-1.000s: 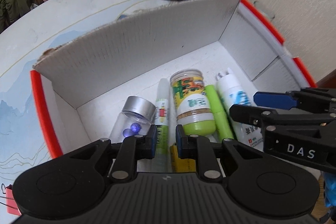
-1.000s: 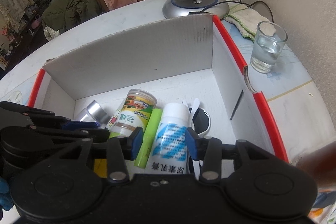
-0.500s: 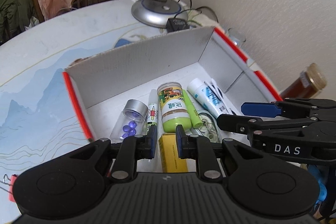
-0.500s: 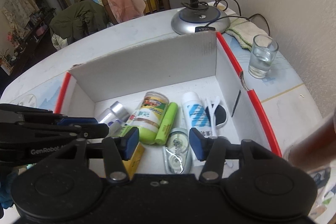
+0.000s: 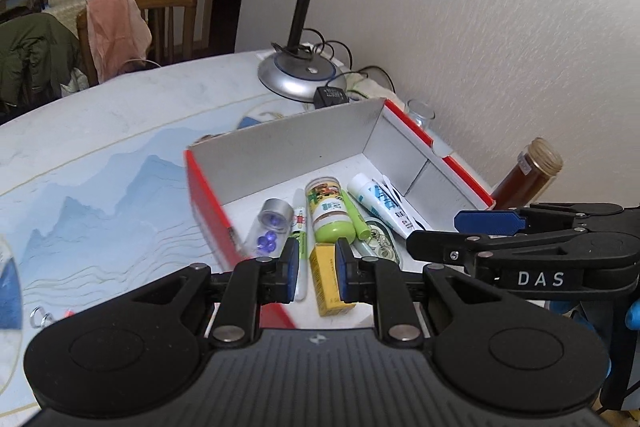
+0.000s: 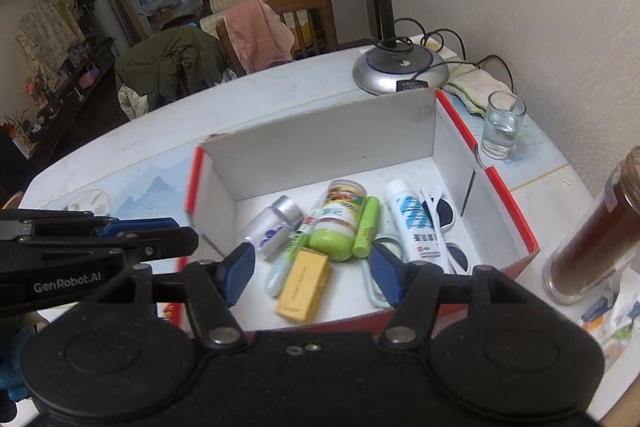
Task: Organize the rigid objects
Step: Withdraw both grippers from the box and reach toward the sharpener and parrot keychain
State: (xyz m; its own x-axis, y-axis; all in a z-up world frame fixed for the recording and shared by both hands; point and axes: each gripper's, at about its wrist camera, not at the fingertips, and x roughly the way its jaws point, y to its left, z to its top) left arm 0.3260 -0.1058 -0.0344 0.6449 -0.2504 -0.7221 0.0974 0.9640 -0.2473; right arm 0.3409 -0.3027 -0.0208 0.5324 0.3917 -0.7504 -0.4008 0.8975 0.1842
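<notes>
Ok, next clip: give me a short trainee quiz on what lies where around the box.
1. True or false: the glass of water stands inside the red-edged box.
2. What lies between the green-capped jar and the white tube? A sunglasses, B green stick, C yellow carton.
3. Does the right claw hold anything?
Key: 1 false, it stands on the table outside the box. 2 B. 3 no: its jaws have just been opening, with nothing gripped.
</notes>
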